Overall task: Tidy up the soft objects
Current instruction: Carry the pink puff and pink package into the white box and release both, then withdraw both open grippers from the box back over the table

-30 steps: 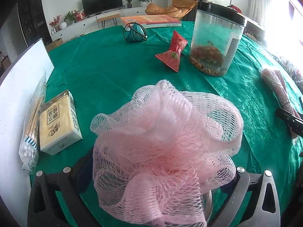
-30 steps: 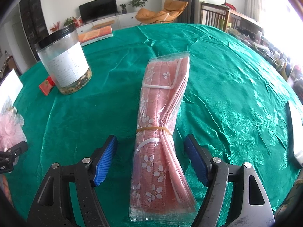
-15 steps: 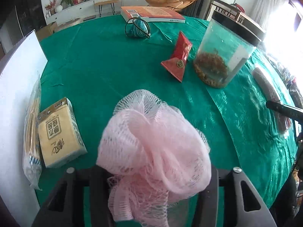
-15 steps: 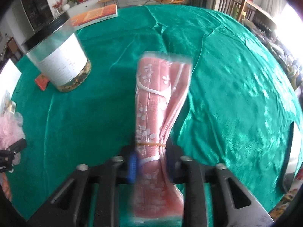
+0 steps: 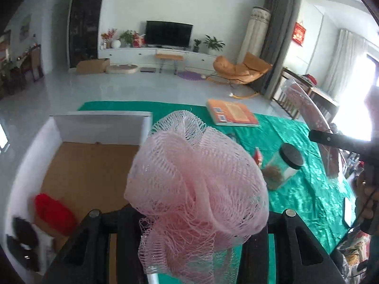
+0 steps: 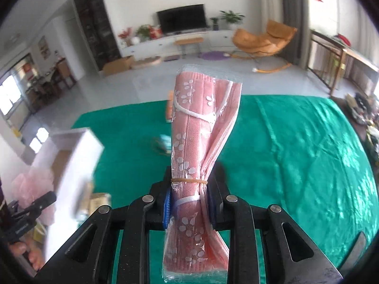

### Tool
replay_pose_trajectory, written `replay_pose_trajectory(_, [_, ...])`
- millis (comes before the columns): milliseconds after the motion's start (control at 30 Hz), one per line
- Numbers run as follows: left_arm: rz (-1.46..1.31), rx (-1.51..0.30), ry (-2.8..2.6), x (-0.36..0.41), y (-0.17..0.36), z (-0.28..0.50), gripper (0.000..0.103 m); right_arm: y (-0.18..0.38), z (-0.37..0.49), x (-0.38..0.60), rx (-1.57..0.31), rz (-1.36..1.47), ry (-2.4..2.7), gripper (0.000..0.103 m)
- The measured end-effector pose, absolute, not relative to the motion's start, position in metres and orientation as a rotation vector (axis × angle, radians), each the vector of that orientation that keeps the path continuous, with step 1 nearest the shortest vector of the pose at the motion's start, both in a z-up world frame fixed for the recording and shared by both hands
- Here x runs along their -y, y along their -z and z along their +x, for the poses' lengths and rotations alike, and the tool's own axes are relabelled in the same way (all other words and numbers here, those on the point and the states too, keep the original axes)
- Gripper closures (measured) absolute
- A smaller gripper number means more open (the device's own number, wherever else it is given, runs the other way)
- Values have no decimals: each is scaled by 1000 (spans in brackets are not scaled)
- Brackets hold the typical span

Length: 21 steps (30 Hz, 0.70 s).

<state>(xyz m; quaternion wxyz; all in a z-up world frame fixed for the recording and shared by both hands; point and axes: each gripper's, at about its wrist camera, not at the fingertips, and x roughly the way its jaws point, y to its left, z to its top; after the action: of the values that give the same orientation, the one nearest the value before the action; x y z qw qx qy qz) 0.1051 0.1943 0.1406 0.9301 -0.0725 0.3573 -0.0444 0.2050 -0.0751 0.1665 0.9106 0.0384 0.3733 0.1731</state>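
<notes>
My left gripper (image 5: 189, 215) is shut on a pink mesh bath sponge (image 5: 196, 179) and holds it in the air beside an open white box (image 5: 99, 127) with a brown floor. A red soft item (image 5: 53, 209) lies inside the box at its near left. My right gripper (image 6: 189, 203) is shut on a bagged pack of pink flowered face masks (image 6: 201, 132), bound by a rubber band, and holds it upright above the green table. The right gripper and mask pack also show at the right of the left wrist view (image 5: 331, 139). The sponge shows blurred at the left of the right wrist view (image 6: 30, 187).
The green tablecloth (image 6: 296, 153) covers a round table. On it are an orange book (image 5: 232, 116), a clear jar with a black lid (image 5: 284, 168), a red packet (image 5: 258, 158) and a teal item (image 6: 163, 144). The white box (image 6: 78, 146) stands at the table's left.
Both grippers rose from the table with their loads. The left swung toward the white box, with the sponge now above it. The right lifted the mask pack well clear of the cloth.
</notes>
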Motion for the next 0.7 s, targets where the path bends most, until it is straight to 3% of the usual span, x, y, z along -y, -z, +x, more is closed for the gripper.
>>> replay_pose_trajectory(67, [-123,-732,-36,-236,-144,83,52,-173,187,16,-772,68,-502,77])
replay_pose_trajectory(100, [-105,-743,-114,-257,-143,72,32,-174,177,-15,-776,59,-572,76])
replay_pose_trajectory(133, [-89,-754,-186,-275,-139,63,7,-174,168,-46,-785,56,-648,76])
replay_pose_trajectory(167, [-72,-759,-256,-290,-134,54,0,-173,157,-77,-798,50,-720,73])
replay_pose_trajectory(233, [-46,-760,-375,-317,-121,34,0,-167,138,-128,-813,66,-854,53])
replay_pose_trajectory(267, [-45,-780,-414,-327,-112,29,0,-163,131,-146,-831,87,-930,17])
replay_pose_trajectory(433, [-92,-805,-472,-342,-84,19,0,-135,108,-170,-884,26,-1004,15])
replay_pose_trajectory(700, [-174,-664,-313,-296,-114,25,0,-79,134,-22,-829,-65,-571,15])
